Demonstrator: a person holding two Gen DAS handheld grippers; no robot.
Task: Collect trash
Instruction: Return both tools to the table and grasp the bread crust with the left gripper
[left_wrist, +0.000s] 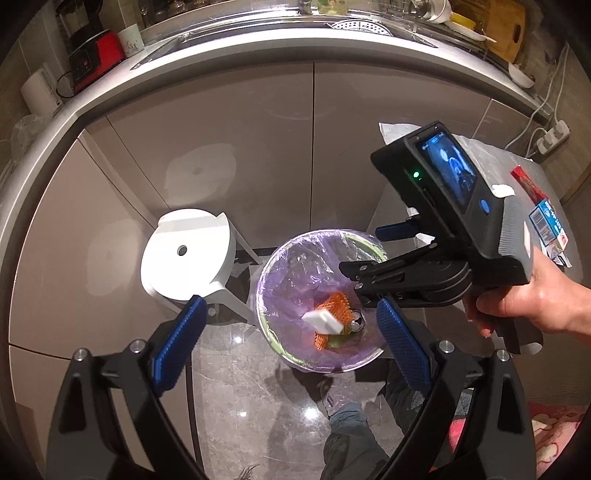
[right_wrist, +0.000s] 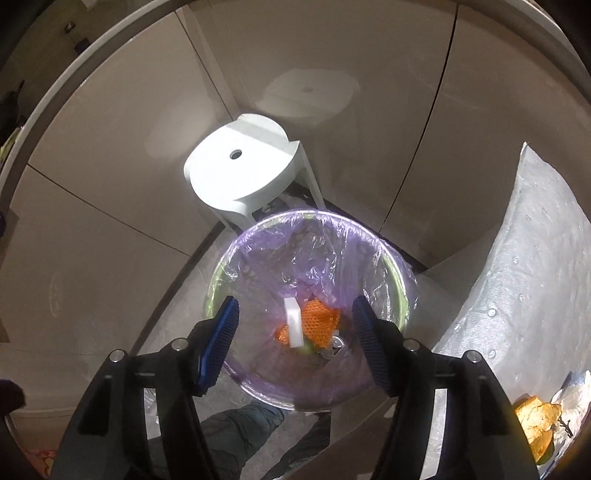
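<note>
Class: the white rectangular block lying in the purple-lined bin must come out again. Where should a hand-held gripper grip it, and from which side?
Grip the white rectangular block across its thin faces, descending from above through the purple-lined bin; it stands on edge atop the orange mesh netting, exposed.

Floor: grey tile, carrying the stool and the bin, side by side.
Table: peel near its edge.

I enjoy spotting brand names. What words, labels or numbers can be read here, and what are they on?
Nothing reads for certain.
Blue-and-white carton: barcode and print, too blurred to read.
Red packet: print too small to read.
White cup: a dark marking, unreadable.
Screen on the handheld device: only a picture, no legible text.
</note>
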